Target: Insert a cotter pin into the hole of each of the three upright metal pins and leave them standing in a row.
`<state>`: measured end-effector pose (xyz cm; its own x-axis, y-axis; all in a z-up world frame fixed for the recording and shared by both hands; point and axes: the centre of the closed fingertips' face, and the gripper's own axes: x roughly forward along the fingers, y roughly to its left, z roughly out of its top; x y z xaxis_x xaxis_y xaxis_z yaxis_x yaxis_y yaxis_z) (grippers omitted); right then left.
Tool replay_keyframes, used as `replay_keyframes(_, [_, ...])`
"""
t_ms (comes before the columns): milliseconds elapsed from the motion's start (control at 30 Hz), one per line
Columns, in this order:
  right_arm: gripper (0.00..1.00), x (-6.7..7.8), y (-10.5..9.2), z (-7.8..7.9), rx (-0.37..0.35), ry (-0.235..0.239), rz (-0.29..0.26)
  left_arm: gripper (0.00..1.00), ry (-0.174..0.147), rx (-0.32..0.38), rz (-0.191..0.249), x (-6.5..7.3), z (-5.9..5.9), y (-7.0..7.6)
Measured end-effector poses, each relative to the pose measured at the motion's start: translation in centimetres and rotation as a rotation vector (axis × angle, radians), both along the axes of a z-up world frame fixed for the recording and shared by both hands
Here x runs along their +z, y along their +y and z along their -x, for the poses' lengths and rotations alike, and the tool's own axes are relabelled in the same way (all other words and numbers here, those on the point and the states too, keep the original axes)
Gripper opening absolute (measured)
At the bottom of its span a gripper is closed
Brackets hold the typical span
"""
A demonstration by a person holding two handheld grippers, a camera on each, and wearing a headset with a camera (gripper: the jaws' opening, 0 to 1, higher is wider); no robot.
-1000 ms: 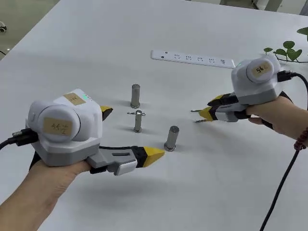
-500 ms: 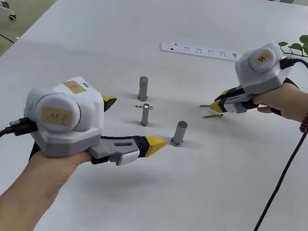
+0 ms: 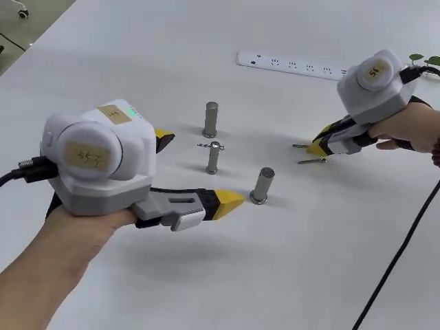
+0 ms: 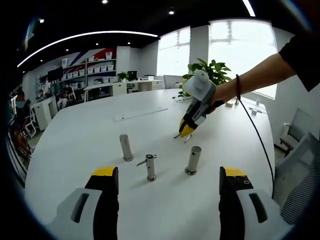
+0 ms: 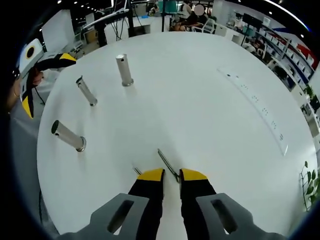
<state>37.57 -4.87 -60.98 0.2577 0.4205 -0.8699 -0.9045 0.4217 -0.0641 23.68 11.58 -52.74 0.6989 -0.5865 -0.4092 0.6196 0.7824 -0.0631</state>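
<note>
Three upright metal pins stand in a row on the white table. The far pin (image 3: 210, 119) and the near pin (image 3: 262, 185) are bare. The middle pin (image 3: 213, 157) carries a cotter pin through its top (image 4: 149, 159). My left gripper (image 3: 198, 170) is open wide just left of the row, holding nothing. My right gripper (image 3: 318, 148) sits low at the table to the right, its jaws close together around a cotter pin (image 5: 167, 164) that pokes forward. A second loose cotter pin (image 3: 311, 161) lies beside it.
A white power strip (image 3: 295, 67) lies at the far side of the table (image 3: 289, 261). A potted plant (image 3: 426, 60) stands at the far right edge. A black cable (image 3: 402, 247) trails from the right gripper toward the front.
The head camera has shifted, so the whole picture slid. The right gripper has moved a little away from the row. The metal pins and loose cotter pins stay where they were.
</note>
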Motion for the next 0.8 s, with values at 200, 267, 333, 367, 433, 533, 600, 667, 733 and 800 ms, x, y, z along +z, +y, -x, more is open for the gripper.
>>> replay_keyframes(200, [0.02,-0.2,-0.1,0.4,0.067,0.029,0.051,0.81,0.005,-0.005,-0.001,-0.1,0.1,-0.2])
replay_keyframes(267, [0.00,-0.2,-0.1,0.6,0.076,0.036,0.065,0.81,0.005,-0.004,-0.001,-0.1,0.1,-0.1])
replay_keyframes(333, [0.00,-0.1,0.0,0.8,0.100,0.033,0.084,0.81,0.005,-0.005,0.000,-0.1,0.0,-0.2])
replay_keyframes(367, [0.00,-0.1,0.0,0.9,0.099,0.033,0.089,0.81,0.006,-0.005,0.001,-0.1,0.1,-0.2])
replay_keyframes(433, [0.00,-0.1,0.1,1.1,0.133,0.012,0.114,0.81,0.008,-0.007,-0.001,-0.1,0.1,-0.2])
replay_keyframes(533, [0.00,-0.1,0.2,1.4,0.153,-0.002,0.129,0.81,0.006,-0.008,-0.003,-0.1,0.1,-0.2])
replay_keyframes(600, [0.00,0.0,0.2,1.4,0.142,-0.002,0.126,0.81,0.010,-0.007,-0.002,-0.1,0.1,-0.2])
replay_keyframes(667, [0.00,-0.1,0.1,1.2,0.142,-0.006,0.123,0.80,0.013,-0.006,-0.002,-0.2,0.1,-0.1])
replay_keyframes(733, [0.00,-0.1,0.2,1.0,0.136,-0.007,0.116,0.80,0.014,-0.003,0.000,-0.2,0.1,-0.1])
replay_keyframes(800, [0.00,0.0,0.3,0.9,0.140,-0.015,0.113,0.79,0.013,-0.001,0.001,-0.2,0.1,0.0])
